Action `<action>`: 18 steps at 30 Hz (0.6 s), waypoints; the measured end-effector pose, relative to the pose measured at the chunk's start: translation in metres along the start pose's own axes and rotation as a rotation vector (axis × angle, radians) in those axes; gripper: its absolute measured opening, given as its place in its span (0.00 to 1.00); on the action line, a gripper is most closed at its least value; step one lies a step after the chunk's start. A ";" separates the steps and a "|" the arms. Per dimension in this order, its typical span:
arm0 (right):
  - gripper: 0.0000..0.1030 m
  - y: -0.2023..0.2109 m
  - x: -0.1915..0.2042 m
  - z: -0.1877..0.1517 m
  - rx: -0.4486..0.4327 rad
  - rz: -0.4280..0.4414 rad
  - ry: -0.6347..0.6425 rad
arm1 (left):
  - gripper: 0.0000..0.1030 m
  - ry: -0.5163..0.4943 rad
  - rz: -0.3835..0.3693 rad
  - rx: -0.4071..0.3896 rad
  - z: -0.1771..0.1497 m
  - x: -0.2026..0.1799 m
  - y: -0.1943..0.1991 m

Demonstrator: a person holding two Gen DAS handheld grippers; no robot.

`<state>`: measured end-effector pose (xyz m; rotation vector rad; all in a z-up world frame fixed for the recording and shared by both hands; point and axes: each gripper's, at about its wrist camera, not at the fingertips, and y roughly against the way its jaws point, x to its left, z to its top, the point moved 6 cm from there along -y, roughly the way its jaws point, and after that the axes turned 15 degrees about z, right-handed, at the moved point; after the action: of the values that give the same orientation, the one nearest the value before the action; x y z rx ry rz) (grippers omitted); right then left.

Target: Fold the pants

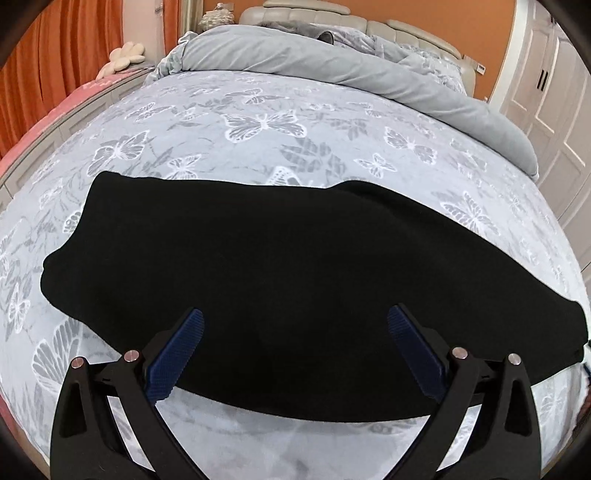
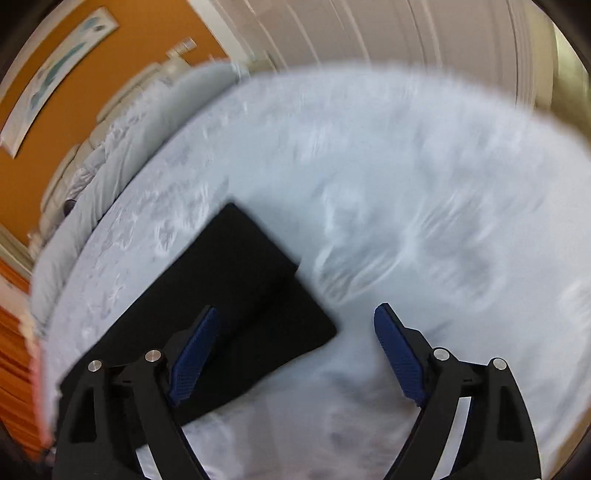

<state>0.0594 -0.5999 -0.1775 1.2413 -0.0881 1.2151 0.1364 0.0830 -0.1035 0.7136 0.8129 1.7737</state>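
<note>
Black pants (image 1: 280,280) lie flat across the bed (image 1: 258,110), folded lengthwise into a long strip running left to right. My left gripper (image 1: 295,317) is open and empty, its blue pads hovering above the near edge of the pants around their middle. In the blurred right wrist view the pants' (image 2: 236,280) squared end lies on the sheet. My right gripper (image 2: 295,314) is open and empty above that end; its left fingertip (image 2: 195,347) is over the cloth and its right fingertip (image 2: 399,350) over bare sheet.
The sheet is pale blue-grey with a white butterfly print. A rolled grey duvet (image 1: 332,66) lies along the far side by the padded headboard (image 1: 332,16). Orange curtains (image 1: 66,55) hang at left, white wardrobe doors (image 1: 554,110) at right.
</note>
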 end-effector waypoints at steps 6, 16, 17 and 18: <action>0.13 -0.021 0.066 0.001 -0.045 0.078 0.064 | 0.95 -0.006 -0.016 0.017 -0.004 0.010 0.004; 0.13 -0.057 0.332 -0.122 0.166 0.383 0.538 | 0.95 0.058 0.042 -0.019 0.003 0.084 0.013; 0.13 -0.067 0.347 -0.140 0.199 0.385 0.575 | 0.95 0.073 0.049 -0.017 0.003 0.095 0.013; 0.13 -0.081 0.365 -0.162 0.242 0.394 0.612 | 0.95 0.099 0.058 -0.015 0.004 0.110 0.012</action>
<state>0.1879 -0.2297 -0.0655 1.0293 0.2847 1.9506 0.0982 0.1849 -0.0812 0.6493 0.8519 1.8776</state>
